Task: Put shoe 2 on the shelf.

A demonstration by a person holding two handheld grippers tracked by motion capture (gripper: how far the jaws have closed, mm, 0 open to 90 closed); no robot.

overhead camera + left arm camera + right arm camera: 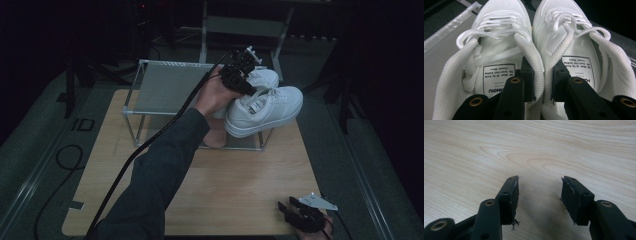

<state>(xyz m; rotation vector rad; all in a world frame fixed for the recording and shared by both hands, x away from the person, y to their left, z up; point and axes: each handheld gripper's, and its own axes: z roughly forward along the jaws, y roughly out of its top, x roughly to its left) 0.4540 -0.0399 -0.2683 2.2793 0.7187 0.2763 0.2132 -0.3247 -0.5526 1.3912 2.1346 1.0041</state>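
Observation:
Two white lace-up sneakers sit side by side, the left one [499,30] and the right one [566,30] with their inner collars touching. My left gripper [542,72] has one jaw inside each shoe and pinches the two collars together. In the high view that gripper [241,75] holds the pair [267,105] at the right end of a metal-framed shelf [165,87]; I cannot tell whether the soles rest on it. My right gripper [296,214] stands open and empty just above the wooden table [524,145] at its near right corner, and its own view shows the jaws [540,192] apart.
The shelf is a low frame of silver bars with a grey top plate, at the table's far side. A pale pinkish shape [216,136] lies under it. The person's sleeve [160,170] crosses the table middle. Dark stands and cables surround the table.

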